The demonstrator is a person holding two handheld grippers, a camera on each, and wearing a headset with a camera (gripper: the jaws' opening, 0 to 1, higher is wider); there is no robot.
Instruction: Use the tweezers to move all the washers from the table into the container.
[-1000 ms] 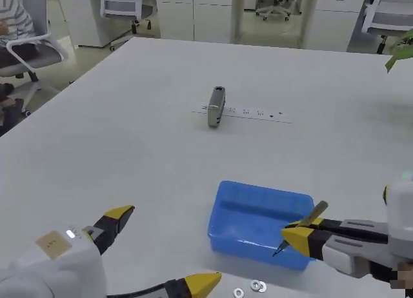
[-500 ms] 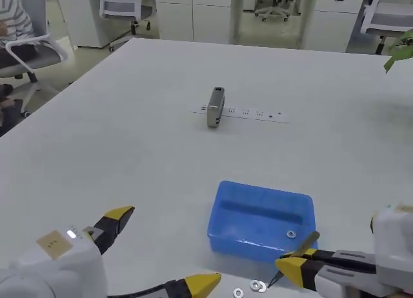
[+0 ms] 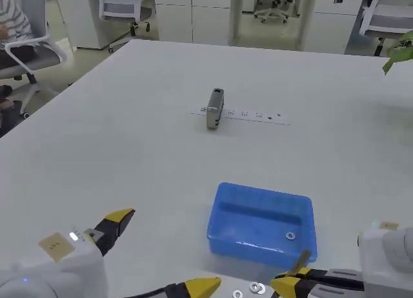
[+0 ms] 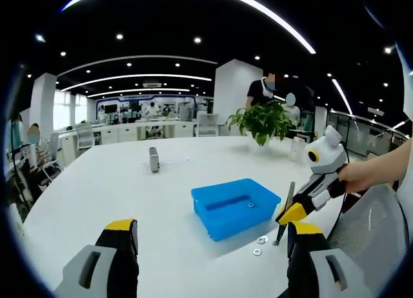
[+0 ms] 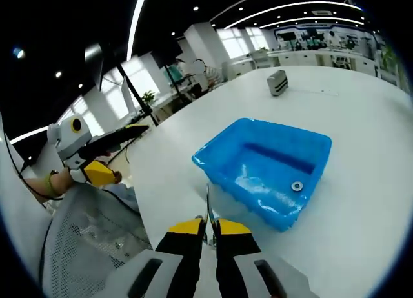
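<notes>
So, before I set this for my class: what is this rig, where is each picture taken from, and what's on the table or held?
No robot here: a person holds a two-jaw, yellow-tipped gripper in each hand. The head view comes from a headset camera looking down; each round view comes from a camera riding on one gripper. The left gripper is open and empty. The right gripper is shut on thin metal tweezers. On the white table stands a blue plastic container with one small metal washer inside; more washers lie beside it. A small grey block sits farther back.
</notes>
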